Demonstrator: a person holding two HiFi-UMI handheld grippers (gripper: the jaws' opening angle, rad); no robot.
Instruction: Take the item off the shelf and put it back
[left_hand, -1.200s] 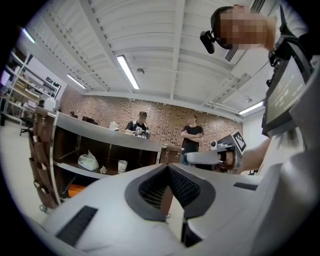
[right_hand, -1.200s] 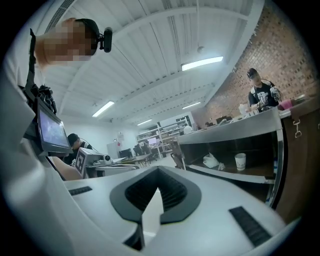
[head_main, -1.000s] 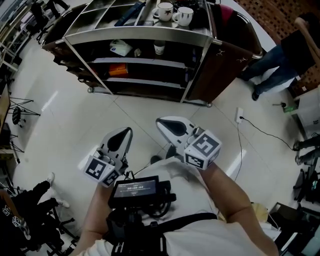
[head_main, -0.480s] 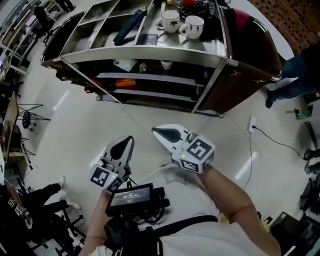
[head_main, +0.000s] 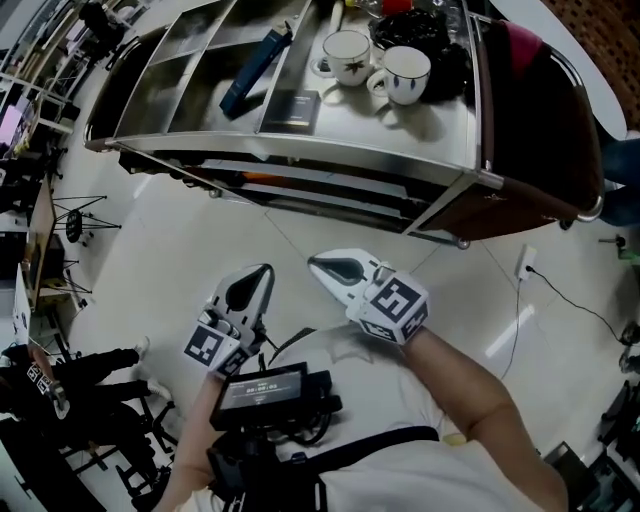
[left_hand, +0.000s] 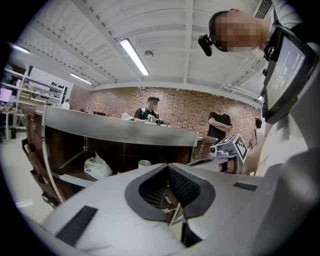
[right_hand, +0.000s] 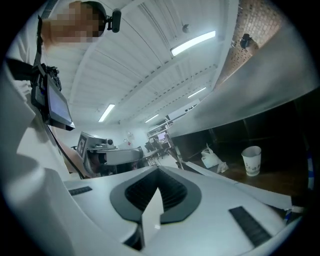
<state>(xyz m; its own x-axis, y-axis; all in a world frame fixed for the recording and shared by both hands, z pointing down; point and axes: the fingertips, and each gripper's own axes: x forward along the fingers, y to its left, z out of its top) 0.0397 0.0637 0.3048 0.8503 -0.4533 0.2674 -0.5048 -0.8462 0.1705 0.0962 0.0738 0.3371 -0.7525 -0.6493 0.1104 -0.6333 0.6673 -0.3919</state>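
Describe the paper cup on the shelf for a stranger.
Find the steel-topped shelf cart. On the shelf under its top, a white paper cup stands upright beside a crumpled white bag. Unlike the mugs on top, it has no handle.

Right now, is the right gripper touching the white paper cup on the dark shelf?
Apart. In the right gripper view the right gripper, shut, sits well short of the white paper cup on the shelf.

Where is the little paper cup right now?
In the right gripper view the paper cup stands at the right, on the dark shelf under the steel top, just right of a crumpled white bag.
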